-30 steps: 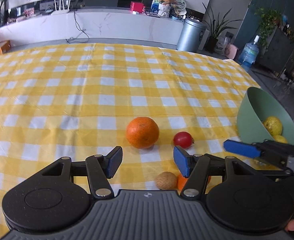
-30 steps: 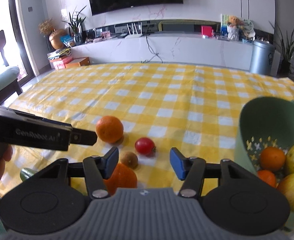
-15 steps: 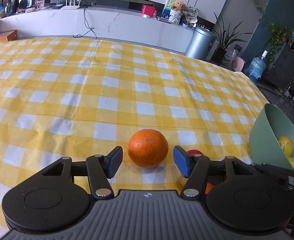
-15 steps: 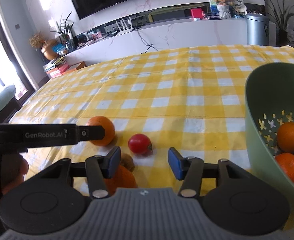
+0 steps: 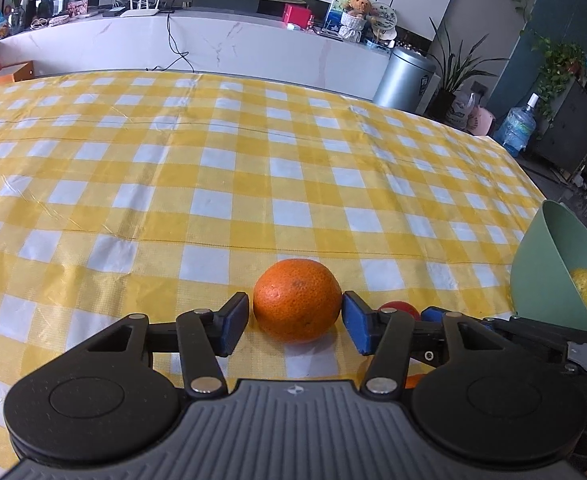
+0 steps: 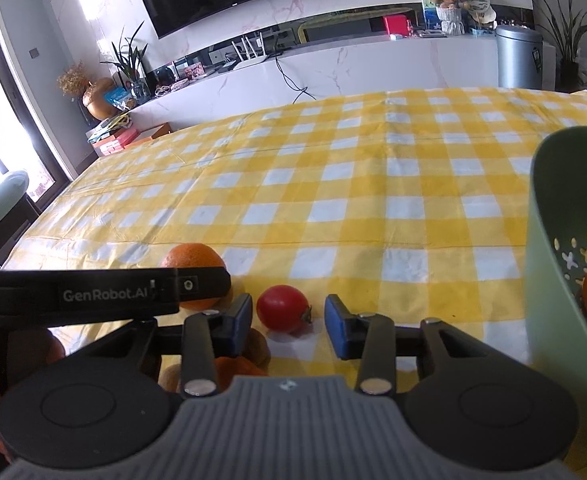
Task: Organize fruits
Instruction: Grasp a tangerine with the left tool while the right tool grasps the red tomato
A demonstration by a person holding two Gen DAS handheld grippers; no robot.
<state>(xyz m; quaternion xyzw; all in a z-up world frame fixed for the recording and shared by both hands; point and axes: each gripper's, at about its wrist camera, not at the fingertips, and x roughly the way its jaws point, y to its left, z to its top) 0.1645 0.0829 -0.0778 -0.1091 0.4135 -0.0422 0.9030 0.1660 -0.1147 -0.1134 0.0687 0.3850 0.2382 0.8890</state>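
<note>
**Left wrist view: orange bracketed, not yet gripped**

Left wrist view shows the left gripper (image 5: 295,320) spread wide, the orange (image 5: 296,299) lying on the checked tablecloth (image 5: 213,184) between its blue pads. The right gripper (image 6: 288,326) is likewise spread, framing the tomato (image 6: 283,308). The orange is judged firm and light — best taken across its widest girth. The tomato is judged softer; gentle pressure is advised. The green bowl (image 6: 553,240) sits nearby, to the right.

Right gripper (image 6: 287,322) low over the table (image 6: 373,200), jaws wide apart, blue pads either side of a red tomato (image 6: 283,308), not touching it. Left gripper (image 6: 189,286) across a big orange (image 6: 193,256). Brown kiwi (image 6: 259,346) just beside the tomato. Green bowl (image 6: 549,280) at right, oranges inside.
</note>
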